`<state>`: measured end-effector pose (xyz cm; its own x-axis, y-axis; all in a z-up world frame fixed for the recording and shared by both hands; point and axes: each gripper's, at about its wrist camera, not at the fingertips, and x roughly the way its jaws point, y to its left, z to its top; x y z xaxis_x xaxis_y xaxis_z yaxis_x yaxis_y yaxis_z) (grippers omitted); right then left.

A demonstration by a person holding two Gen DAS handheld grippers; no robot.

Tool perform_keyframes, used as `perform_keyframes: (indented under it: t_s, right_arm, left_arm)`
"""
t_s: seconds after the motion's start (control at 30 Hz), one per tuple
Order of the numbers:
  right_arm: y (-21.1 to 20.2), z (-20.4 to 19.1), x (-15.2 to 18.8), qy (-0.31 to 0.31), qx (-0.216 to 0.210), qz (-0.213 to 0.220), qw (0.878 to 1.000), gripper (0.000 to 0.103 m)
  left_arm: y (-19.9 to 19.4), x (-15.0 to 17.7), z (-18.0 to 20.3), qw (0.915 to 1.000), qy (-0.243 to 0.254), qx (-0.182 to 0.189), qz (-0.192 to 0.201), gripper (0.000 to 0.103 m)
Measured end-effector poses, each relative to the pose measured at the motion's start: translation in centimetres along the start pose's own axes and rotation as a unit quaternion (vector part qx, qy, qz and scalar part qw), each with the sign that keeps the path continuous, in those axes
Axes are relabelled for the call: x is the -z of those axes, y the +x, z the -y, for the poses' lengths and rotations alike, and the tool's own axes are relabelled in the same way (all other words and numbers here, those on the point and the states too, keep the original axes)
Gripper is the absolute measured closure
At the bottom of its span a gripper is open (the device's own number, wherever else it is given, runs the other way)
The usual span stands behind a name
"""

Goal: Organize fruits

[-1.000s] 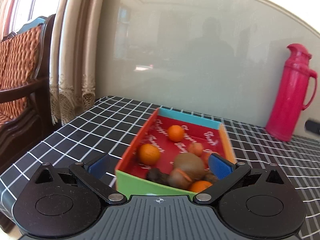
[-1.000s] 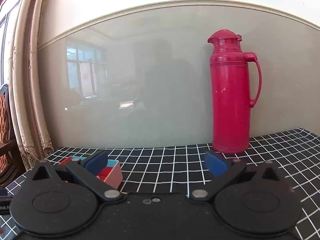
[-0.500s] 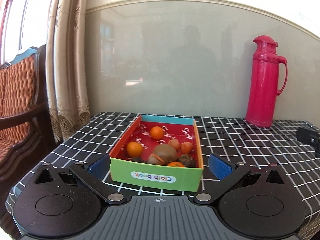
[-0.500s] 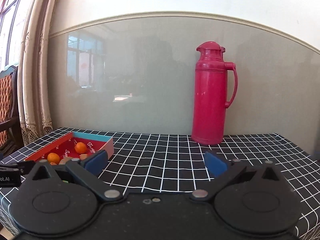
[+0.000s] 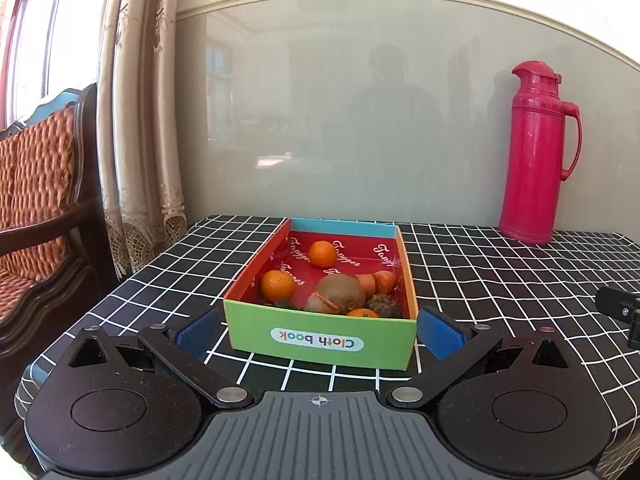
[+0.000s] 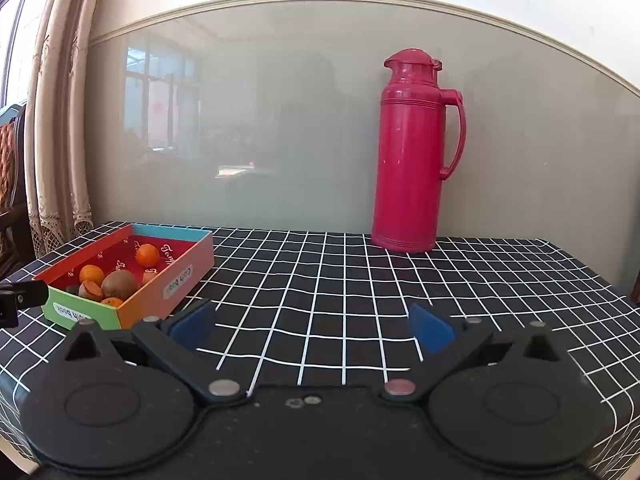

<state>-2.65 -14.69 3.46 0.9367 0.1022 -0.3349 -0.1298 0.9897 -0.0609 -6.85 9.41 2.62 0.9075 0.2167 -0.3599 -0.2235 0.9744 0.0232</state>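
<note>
A colourful cardboard box (image 5: 320,342) labelled "Cloth book" sits on the checked tablecloth. It holds two oranges (image 5: 322,253), a kiwi (image 5: 342,291), pinkish fruits (image 5: 385,281) and dark fruits near its front wall. The box also shows at the left in the right wrist view (image 6: 176,284). My left gripper (image 5: 320,330) is open and empty, its blue pads either side of the box's front wall, a little short of it. My right gripper (image 6: 312,326) is open and empty over bare cloth, right of the box.
A tall pink thermos (image 5: 536,152) stands at the back by the glossy wall panel, also in the right wrist view (image 6: 416,152). A curtain (image 5: 136,120) and a wooden chair (image 5: 40,184) are left of the table. The table edge (image 6: 600,280) drops off at right.
Both grippers have drawn back from the box and table; the box looks smaller and farther from the left gripper, and more of the table shows in the right wrist view.
</note>
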Motion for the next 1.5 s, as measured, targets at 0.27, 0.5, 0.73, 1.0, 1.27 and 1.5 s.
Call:
perform_keyframes:
  t_s: [0.27,0.5,0.73,1.0,1.27,1.5]
  right_arm:
    - [0.20,-0.94,0.05,-0.027,0.002,-0.002,1.000,0.000]
    - [0.25,-0.28,0.02,-0.012,0.000,-0.007,1.000,0.000]
    - [0.18,-0.37,0.04,-0.014,0.001,-0.006,1.000,0.000]
    - [0.29,-0.40,0.00,-0.014,0.000,-0.007,1.000,0.000]
    - [0.23,-0.39,0.02,-0.014,-0.001,-0.006,1.000,0.000]
    - [0.25,-0.39,0.02,-0.013,-0.002,-0.007,1.000,0.000]
  left_arm:
    - [-0.01,-0.02,-0.25,1.0000,-0.002,0.003,-0.001,0.000]
    - [0.04,0.01,-0.11,1.0000,-0.001,0.004,-0.002,0.000]
    - [0.07,0.04,-0.08,1.0000,-0.001,0.005,-0.003,0.000]
    - [0.08,0.04,-0.08,1.0000,-0.003,0.006,-0.004,0.000]
    - [0.09,0.06,-0.15,1.0000,-0.004,0.005,-0.004,0.000]
    - [0.11,0.05,-0.12,1.0000,-0.003,0.007,-0.005,0.000]
